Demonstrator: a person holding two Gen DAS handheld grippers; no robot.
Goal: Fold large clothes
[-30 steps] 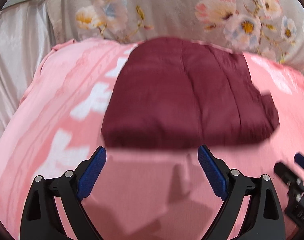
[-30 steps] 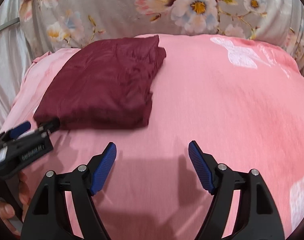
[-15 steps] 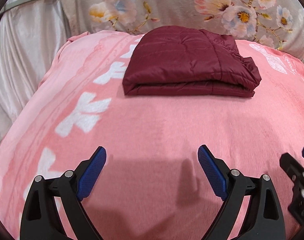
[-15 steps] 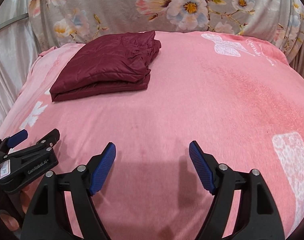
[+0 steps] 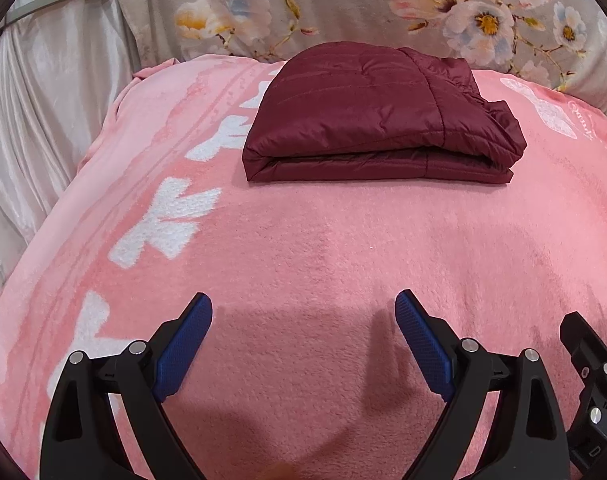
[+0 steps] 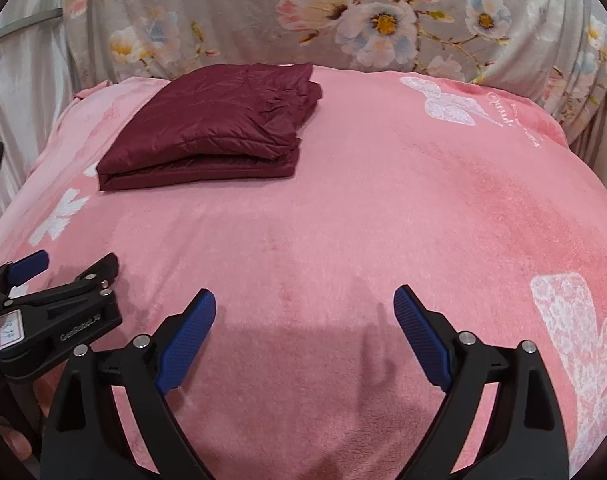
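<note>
A maroon quilted jacket [image 5: 375, 116] lies folded in a neat stack at the far side of the pink blanket [image 5: 303, 248]; it also shows in the right wrist view [image 6: 215, 128], at the far left. My left gripper [image 5: 303, 312] is open and empty, low over the near blanket, well short of the jacket. My right gripper [image 6: 305, 308] is open and empty too, over the near blanket to the right of the jacket. The left gripper shows from the side in the right wrist view [image 6: 63, 276].
A grey floral cloth [image 6: 343, 20] hangs behind the bed. A pale satin curtain [image 5: 35, 120] and a metal rail stand at the left. The blanket has white flower prints [image 6: 575, 340] and falls away at the left edge.
Both grippers have drawn back from the folded jacket, which now lies farther off and smaller in both views. Both stay open and empty.
</note>
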